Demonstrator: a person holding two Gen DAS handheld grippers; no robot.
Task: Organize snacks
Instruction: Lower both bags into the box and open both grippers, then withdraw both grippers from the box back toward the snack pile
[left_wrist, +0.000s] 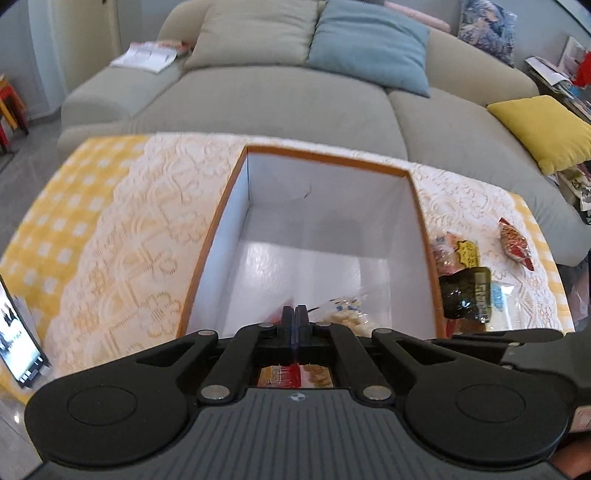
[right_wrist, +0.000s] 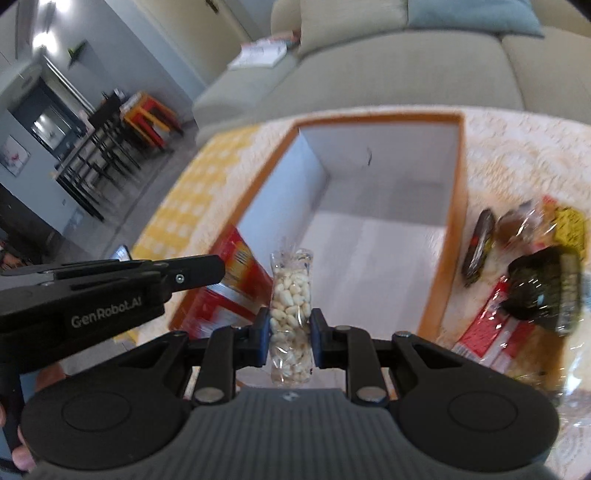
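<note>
An open box (left_wrist: 325, 155) with white walls and an orange rim stands on the lace cloth, seen also in the right wrist view as the box (right_wrist: 369, 120). My left gripper (left_wrist: 294, 314) is shut, with a red-and-yellow snack pack (left_wrist: 291, 374) showing under its fingers. From the right wrist, that red pack (right_wrist: 229, 280) hangs at the left gripper's tip (right_wrist: 218, 269) over the box's near left corner. My right gripper (right_wrist: 290, 325) is shut on a clear bag of pale kernels (right_wrist: 290, 291), held upright above the box's near edge.
Loose snacks lie on the cloth to the right of the box: a dark green pack (left_wrist: 467, 295), a red-and-yellow pack (left_wrist: 458, 254), a red wrapped sweet (left_wrist: 515, 243). A grey sofa (left_wrist: 258, 99) with cushions runs behind the table. A lit screen (left_wrist: 18, 332) stands at the left.
</note>
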